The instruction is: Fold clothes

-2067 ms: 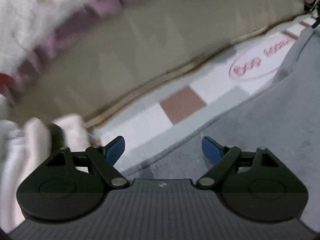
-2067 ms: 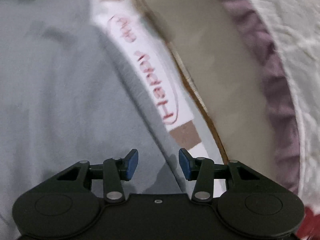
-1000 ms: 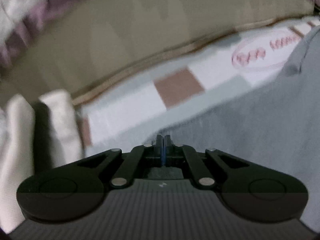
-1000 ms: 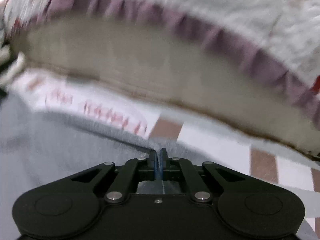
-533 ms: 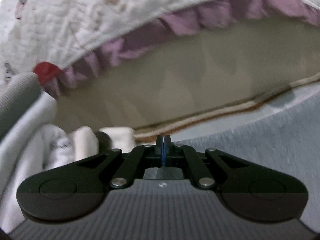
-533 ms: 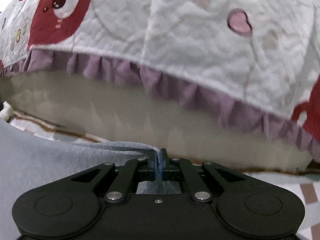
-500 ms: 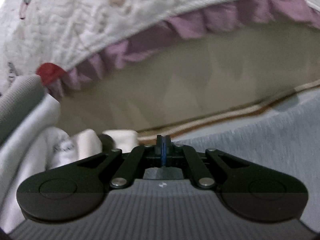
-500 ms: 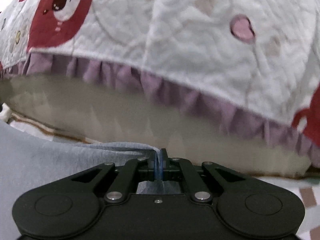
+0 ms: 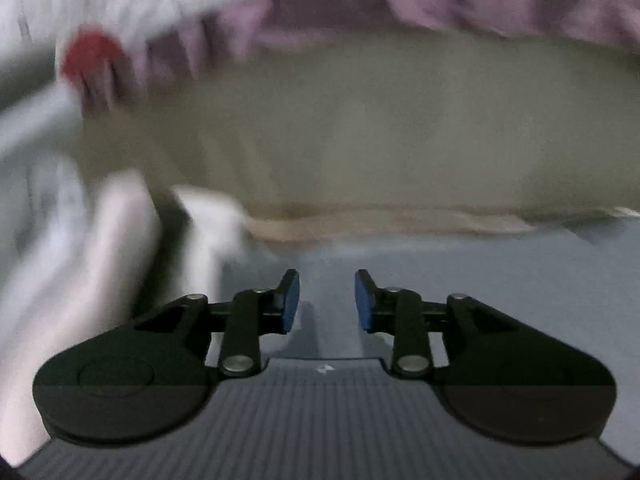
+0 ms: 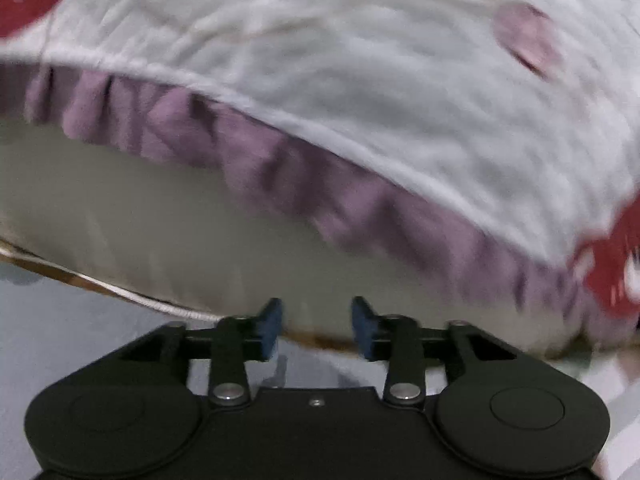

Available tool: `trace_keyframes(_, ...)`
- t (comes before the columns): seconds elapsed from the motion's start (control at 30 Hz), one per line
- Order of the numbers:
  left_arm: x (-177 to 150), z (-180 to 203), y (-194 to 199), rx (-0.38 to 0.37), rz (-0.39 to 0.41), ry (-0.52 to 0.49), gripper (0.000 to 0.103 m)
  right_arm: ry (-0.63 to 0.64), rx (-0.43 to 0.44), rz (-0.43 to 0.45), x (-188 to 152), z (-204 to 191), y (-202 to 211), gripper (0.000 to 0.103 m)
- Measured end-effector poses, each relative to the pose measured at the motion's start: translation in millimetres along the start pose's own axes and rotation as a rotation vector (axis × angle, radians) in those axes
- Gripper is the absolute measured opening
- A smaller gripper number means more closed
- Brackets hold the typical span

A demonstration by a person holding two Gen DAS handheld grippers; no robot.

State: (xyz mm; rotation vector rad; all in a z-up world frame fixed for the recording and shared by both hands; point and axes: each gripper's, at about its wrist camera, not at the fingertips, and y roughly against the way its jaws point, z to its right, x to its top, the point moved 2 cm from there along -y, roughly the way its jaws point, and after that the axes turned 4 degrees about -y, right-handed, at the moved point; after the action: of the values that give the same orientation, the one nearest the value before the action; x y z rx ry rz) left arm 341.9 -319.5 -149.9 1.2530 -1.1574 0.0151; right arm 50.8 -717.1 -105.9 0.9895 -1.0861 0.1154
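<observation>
While both views are smeared with motion blur, the main items read clearly enough. Left gripper (image 9: 327,295): blue pads spread apart with an open gap, nothing between them. Right gripper (image 10: 316,328): same state, pads parted, gap empty.

Grey garment (image 9: 500,264) lies flat beneath and ahead of the left gripper, filling the near and right part of that view; its far edge runs close along the foot of the beige mattress side (image 9: 360,128). In the right wrist view the same grey cloth (image 10: 80,336) spreads to the near left and passes under the gripper body. A shadow falls on it just below the pads (whether the fingertips touch the cloth I cannot tell).

Mattress side is a tall beige band with a tan piped seam (image 9: 360,220) along its lower edge. Over its top hangs a white quilted bedspread (image 10: 340,60) with a purple ruffled hem (image 10: 280,168) and red printed patches (image 10: 612,264); a pink oval mark sits on the quilt at far right. In the left wrist view the ruffle (image 9: 440,4) runs across the top, with one red spot (image 9: 90,56) at far left.

Pale, whitish clothing (image 9: 80,260) is bunched at the near left of the left gripper, just beside its left arm, against the mattress foot. Detail there is too blurred to say what the pieces are.

At the near right edge of the right wrist view a strip of light patterned floor covering (image 10: 616,384) shows, pattern unreadable.
</observation>
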Motion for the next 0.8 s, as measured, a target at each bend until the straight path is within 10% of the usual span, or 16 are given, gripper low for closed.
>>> trace_keyframes(0.3,-82.9,55.9,52.5,-0.200,-0.146,-0.121,0.049,-0.218,0.182,-0.309,-40.6,111.3,78.7,0.049)
trace_keyframes(0.5,-98.5,100.2,101.3,-0.260,-0.145,-0.138,0.055,-0.248,0.088,-0.242,-62.9,144.5,186.2,0.064)
trace_keyframes(0.8,-66.1,203.0,183.1,-0.422,-0.217,-0.233,0.055,-0.604,0.056,-0.302,-185.9,198.8,284.2,0.065)
